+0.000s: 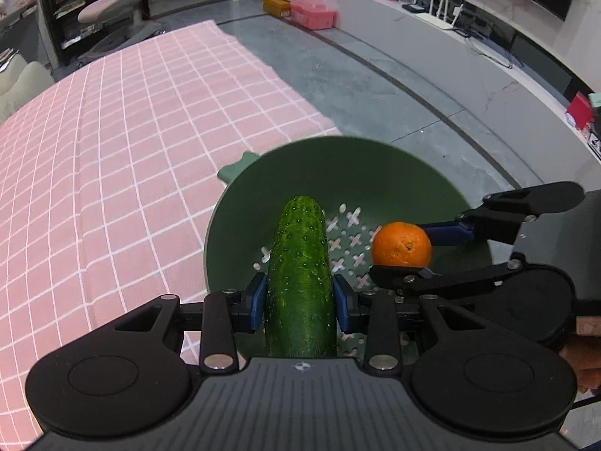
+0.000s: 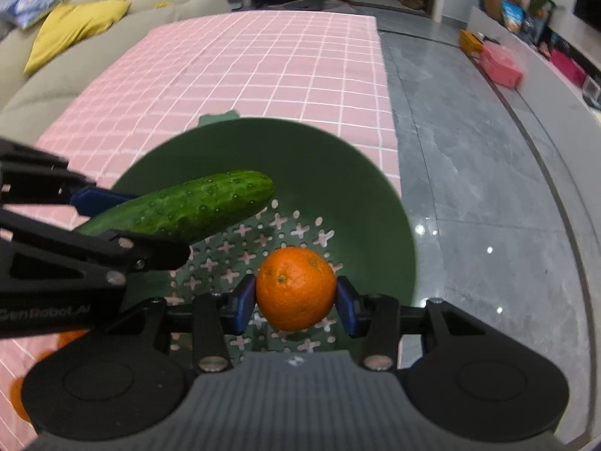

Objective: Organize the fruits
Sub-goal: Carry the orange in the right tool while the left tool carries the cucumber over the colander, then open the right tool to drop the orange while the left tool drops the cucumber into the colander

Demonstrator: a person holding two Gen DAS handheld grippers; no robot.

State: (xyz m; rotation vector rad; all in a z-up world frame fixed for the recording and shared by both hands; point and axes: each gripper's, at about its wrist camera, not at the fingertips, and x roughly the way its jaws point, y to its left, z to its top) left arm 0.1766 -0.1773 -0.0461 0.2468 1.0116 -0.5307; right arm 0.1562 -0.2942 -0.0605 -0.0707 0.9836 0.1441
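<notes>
My left gripper (image 1: pixel 299 298) is shut on a green cucumber (image 1: pixel 300 274) and holds it over a green colander bowl (image 1: pixel 338 165). My right gripper (image 2: pixel 296 297) is shut on an orange (image 2: pixel 296 288) above the same bowl (image 2: pixel 338 173). In the left wrist view the orange (image 1: pixel 401 244) and right gripper (image 1: pixel 417 253) come in from the right. In the right wrist view the cucumber (image 2: pixel 188 206) and left gripper (image 2: pixel 124 221) come in from the left. The bowl's perforated bottom (image 2: pixel 263 248) holds nothing that I can see.
The bowl sits at the edge of a pink checked cloth (image 1: pixel 131 131) beside grey floor (image 2: pixel 469 169). More oranges (image 2: pixel 17 398) lie on the cloth at lower left, partly hidden. A sofa (image 2: pixel 56 56) stands left; boxes (image 1: pixel 311 13) and a ledge right.
</notes>
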